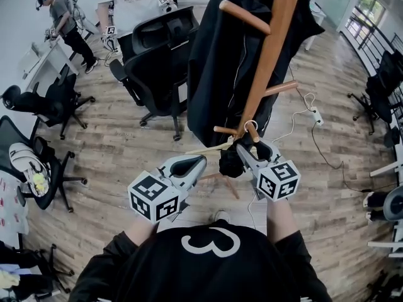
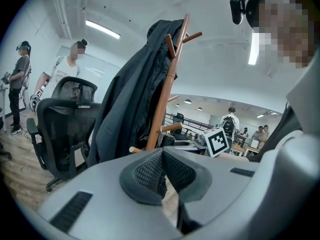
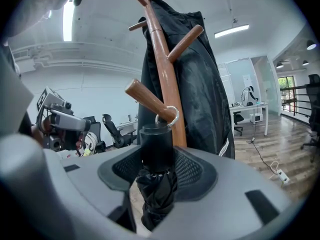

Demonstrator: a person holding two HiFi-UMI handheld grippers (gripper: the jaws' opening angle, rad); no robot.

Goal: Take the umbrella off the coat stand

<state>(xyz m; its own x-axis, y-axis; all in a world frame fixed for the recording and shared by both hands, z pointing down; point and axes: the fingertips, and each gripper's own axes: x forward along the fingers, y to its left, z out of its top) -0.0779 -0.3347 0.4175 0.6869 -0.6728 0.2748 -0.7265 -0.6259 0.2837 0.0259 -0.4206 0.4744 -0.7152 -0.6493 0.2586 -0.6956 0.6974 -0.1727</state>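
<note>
Hanging umbrella [image 3: 157, 196] clamped between right tongs [image 3: 157, 168].

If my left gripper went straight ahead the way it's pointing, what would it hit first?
Probably the coat stand's pole, low down; the black jacket hangs just left of that line. Depth is unclear.

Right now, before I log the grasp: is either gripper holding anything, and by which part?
The right gripper is shut on the black umbrella at its handle; the left gripper holds nothing.
</note>
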